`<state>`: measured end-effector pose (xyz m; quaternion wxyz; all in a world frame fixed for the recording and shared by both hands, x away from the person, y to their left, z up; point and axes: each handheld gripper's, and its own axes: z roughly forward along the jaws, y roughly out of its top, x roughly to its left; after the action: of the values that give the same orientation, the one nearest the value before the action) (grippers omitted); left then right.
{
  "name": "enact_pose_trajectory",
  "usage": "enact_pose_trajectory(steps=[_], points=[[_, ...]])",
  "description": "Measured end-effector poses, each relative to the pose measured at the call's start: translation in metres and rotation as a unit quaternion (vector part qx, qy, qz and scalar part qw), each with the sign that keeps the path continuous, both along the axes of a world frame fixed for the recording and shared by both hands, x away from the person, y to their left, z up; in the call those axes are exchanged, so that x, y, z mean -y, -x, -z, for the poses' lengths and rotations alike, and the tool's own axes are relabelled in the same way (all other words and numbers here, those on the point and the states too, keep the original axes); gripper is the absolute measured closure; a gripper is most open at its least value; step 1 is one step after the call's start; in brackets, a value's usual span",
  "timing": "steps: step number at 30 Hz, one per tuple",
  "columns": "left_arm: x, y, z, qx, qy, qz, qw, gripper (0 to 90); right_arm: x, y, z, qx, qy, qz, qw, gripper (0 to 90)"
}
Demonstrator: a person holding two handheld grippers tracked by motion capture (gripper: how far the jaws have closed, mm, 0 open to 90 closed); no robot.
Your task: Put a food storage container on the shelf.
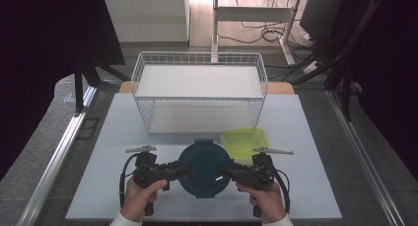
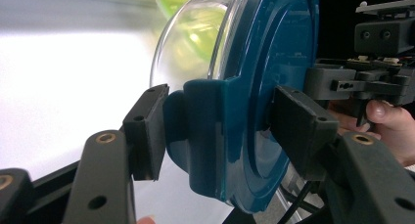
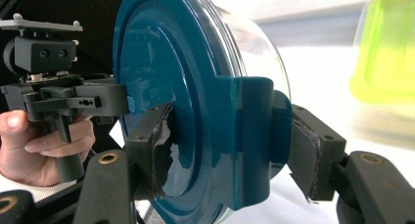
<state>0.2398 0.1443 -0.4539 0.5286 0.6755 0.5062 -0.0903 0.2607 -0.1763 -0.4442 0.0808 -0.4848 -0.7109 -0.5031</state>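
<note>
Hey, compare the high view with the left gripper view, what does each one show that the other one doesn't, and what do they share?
High view alone: the white wire basket behind the containers, the table, and the left hand holding the left gripper.

Left gripper view alone: close up, the left gripper's pads clamp a clip tab on the blue lid, and the clear bowl under it.

Both: the blue lid, the green container, and the right gripper gripping the opposite side.
</note>
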Motion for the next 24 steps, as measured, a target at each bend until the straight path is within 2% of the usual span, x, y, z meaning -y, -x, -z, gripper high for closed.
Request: enact_pose_trajectory(steps=[4, 10, 15, 18, 24], points=[[0.001, -0.008, -0.006, -0.001, -0.004, -0.001, 1.0000, 40.9, 0.001, -0.009, -0.005, -0.005, -0.003, -0.004, 1.0000, 38.8], [0.001, -0.022, -0.013, -0.005, 0.003, 0.001, 1.0000, 40.9, 0.002, -0.020, -0.014, -0.001, -0.001, -0.001, 1.0000, 39.1], [-0.002, -0.031, -0.025, 0.004, -0.003, -0.001, 1.0000, 40.9, 0.000, -0.032, -0.022, 0.000, -0.008, -0.003, 1.0000, 39.5], [-0.006, -0.036, -0.032, 0.008, -0.002, -0.004, 1.0000, 41.0, -0.001, -0.037, -0.027, 0.005, -0.016, -0.006, 0.9998, 40.2], [-0.013, -0.046, -0.045, 0.013, 0.005, -0.009, 0.9999, 41.0, -0.009, -0.049, -0.043, 0.016, -0.014, -0.010, 0.9997, 40.4]])
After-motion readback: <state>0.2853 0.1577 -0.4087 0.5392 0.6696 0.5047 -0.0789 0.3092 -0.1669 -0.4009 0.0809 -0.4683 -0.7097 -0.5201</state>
